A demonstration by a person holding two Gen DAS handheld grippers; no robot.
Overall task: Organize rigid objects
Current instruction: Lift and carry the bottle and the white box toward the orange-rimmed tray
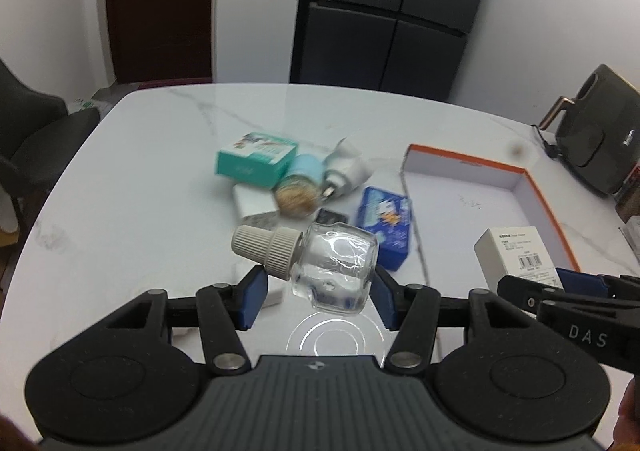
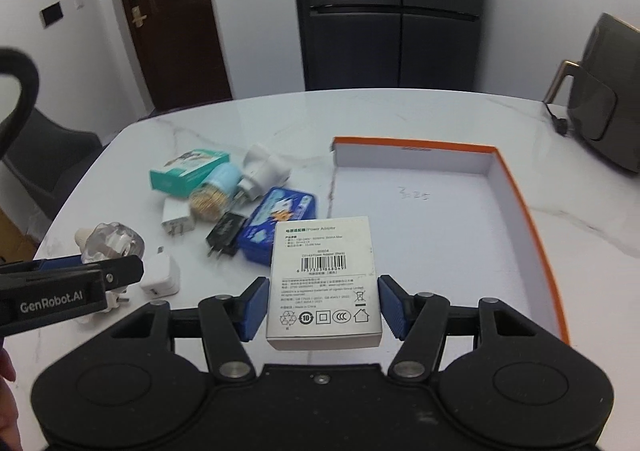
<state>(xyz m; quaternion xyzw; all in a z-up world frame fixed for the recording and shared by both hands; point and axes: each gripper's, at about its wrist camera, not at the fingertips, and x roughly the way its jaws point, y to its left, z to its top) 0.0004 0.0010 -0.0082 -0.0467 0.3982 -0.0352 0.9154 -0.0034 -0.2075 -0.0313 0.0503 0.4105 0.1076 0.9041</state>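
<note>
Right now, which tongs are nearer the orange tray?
Right. The right tongs, holding the white box, sit beside the tray; the left tongs, holding the glass bottle, are farther left by the clutter.

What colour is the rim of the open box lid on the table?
Orange rim, white inside; clearest in the right wrist view.

The white marble tabletop (image 2: 400, 111) carries faint grey veins. The shallow cardboard tray (image 2: 516, 187) is white inside with an orange rim. The white rectangular adapter box (image 2: 324, 275) bears black print, a barcode and symbols. A clear glass bottle (image 1: 340, 267) has a ribbed beige cap. Among the pile lie a teal-and-white carton (image 2: 188, 171), a blue tin with white and orange artwork (image 2: 280, 227), a pale blue jar of tan sticks (image 2: 214, 193), white plug adapters (image 2: 160, 275) and a black charger (image 2: 226, 237). Both black grippers have blue pads (image 2: 252, 307).
</note>
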